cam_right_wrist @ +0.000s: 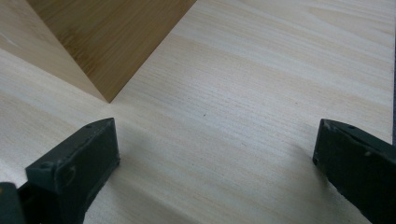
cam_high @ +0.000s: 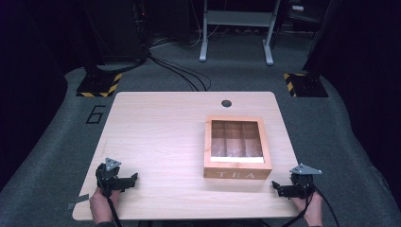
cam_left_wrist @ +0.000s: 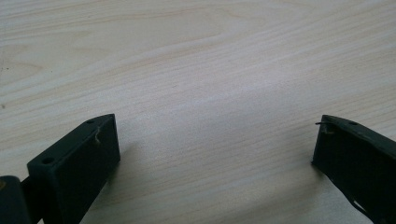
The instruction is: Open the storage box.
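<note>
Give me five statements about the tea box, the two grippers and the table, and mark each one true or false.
1. The tea box has its lid shut, with a clear pane showing three compartments. True.
2. The left gripper holds the box. False: its jaws stand open over bare table, well away from the box.
3. The right gripper has open jaws with nothing between them. True.
4. The box's front wall reads COFFEE. False: it reads TEA.
5. The box stands on the left half of the table. False: it stands right of the middle, nearer the right gripper.
</note>
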A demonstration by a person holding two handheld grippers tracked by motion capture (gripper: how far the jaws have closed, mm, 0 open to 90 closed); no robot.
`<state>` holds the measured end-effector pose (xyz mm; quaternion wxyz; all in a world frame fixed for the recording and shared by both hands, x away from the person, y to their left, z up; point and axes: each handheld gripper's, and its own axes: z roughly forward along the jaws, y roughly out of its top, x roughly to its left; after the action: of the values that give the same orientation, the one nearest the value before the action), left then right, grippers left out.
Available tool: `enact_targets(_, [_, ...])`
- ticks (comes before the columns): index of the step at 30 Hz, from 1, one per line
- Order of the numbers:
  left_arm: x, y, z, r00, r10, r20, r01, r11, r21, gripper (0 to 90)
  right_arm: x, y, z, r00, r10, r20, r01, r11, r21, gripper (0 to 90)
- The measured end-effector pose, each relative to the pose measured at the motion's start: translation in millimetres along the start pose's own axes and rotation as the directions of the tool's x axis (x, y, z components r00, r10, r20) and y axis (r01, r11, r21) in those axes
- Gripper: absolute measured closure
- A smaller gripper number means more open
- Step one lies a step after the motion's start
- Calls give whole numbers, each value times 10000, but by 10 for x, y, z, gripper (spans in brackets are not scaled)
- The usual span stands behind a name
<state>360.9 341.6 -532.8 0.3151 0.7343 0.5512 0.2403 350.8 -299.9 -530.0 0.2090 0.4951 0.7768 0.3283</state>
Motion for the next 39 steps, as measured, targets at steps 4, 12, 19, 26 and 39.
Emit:
enact_targets(4, [0, 1, -1, 10000, 5, -6, -5, 10000, 16, 4, -1, 1, -1, 10000, 7, -1, -7, 10000, 10, 0])
enact_targets(12, [0, 1, -2, 10000, -2, -1, 2, 10000, 27, 4, -22, 12, -15, 9998, 173, -19, -173, 9998, 61, 16])
enact_targets(19, [0, 1, -1, 10000, -7, 0, 7, 10000, 24, 4, 43, 94, -145, 9994, 200, -299, -204, 9997, -121, 18])
enact_targets(26, [1, 1, -2, 10000, 1, 2, -1, 10000, 29, 4, 163, 242, -268, 9981, -106, -603, 73, 9985, -542, 0])
enact_targets(39, [1, 1, -2, 10000, 2, 0, -2, 10000, 32, 4, 363, 454, -245, 9932, -639, -971, 532, 9926, -1091, 149])
